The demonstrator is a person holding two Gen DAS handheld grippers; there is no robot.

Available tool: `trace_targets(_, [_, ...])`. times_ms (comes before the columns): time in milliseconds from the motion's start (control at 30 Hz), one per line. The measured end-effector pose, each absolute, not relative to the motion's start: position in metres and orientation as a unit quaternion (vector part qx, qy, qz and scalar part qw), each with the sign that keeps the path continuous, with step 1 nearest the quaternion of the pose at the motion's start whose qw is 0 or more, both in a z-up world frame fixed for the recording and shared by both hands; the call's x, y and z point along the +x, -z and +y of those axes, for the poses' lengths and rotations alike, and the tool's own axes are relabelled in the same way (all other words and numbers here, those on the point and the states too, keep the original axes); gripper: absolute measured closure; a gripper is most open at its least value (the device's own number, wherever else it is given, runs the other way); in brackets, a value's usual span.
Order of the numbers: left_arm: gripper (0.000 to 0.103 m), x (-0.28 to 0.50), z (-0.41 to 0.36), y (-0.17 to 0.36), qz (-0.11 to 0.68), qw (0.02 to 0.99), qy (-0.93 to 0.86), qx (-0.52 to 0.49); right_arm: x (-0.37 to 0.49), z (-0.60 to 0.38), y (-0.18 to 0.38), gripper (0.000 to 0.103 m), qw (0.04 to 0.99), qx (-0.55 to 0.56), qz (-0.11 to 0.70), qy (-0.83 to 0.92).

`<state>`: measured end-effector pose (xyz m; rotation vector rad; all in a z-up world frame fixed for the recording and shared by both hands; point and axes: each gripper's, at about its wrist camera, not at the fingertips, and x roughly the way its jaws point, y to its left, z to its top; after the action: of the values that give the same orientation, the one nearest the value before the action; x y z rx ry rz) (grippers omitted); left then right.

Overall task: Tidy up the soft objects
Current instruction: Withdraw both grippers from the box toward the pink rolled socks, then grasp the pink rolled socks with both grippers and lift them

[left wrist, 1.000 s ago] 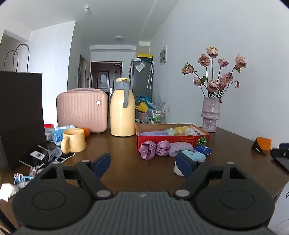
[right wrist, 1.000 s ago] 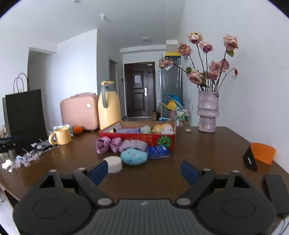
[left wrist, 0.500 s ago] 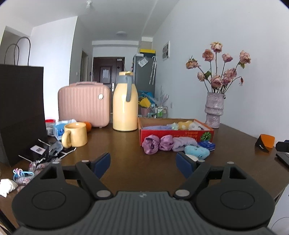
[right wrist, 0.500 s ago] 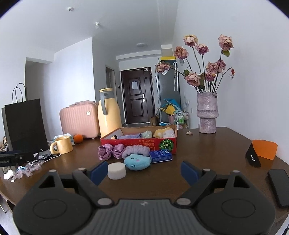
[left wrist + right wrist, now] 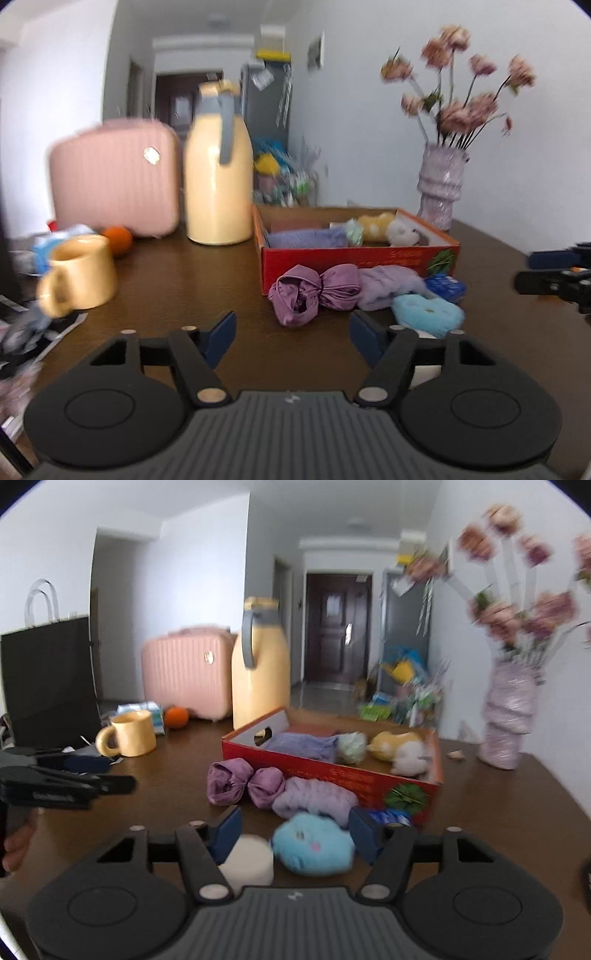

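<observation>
You're maybe halfway: the red box (image 5: 332,771) on the table (image 5: 498,812) already holds a lavender cloth (image 5: 303,744), a pale green puff (image 5: 351,746) and a yellow & white plush (image 5: 399,749). Left outside, just in front of the box: the purple satin bundle (image 5: 243,781), the lilac fuzzy piece (image 5: 314,801), the blue plush (image 5: 314,845) and a white round pad (image 5: 247,864). Your right gripper (image 5: 293,830) has its fingers apart w/ nothing held, blue plush between the tips; your left gripper (image 5: 291,332) is likewise spread and empty, near the purple bundle.

Open left tool (image 5: 291,332) faces purple scrunchie (image 5: 314,293).
</observation>
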<state>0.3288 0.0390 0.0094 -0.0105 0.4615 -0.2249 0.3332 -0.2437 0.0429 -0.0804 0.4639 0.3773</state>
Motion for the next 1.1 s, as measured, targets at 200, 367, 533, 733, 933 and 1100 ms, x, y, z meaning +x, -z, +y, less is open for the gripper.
trace_targets(200, [0.050,0.430,0.035,0.012,0.276,0.953,0.126,-0.030,0.454,-0.190,-0.017,0.057,0.933,-0.041,0.274,-0.228])
trace_targets(367, [0.089,0.464,0.039,0.034,0.302,0.940,0.147,-0.052,0.502,-0.168,0.011,0.070,0.922,-0.035,0.300,-0.240])
trace_targets(533, [0.100,0.458,0.038,0.035,0.299,0.937,0.175,-0.046,0.514,-0.164,0.023,0.092,0.917,-0.014,0.313,-0.249])
trace_targets(733, [0.100,0.404,0.032,-0.009,0.248,0.950,0.185,-0.040,0.459,-0.173,-0.010,0.094,0.924,-0.020,0.278,-0.260])
trace_targets(933, [0.100,0.300,0.021,-0.048,0.203,0.957,0.205,-0.042,0.349,-0.197,-0.048,0.095,0.935,-0.029,0.228,-0.272])
trace_targets(1100, [0.100,0.233,0.008,-0.048,0.203,0.949,0.233,-0.062,0.268,-0.220,-0.047,0.095,0.938,-0.014,0.223,-0.265])
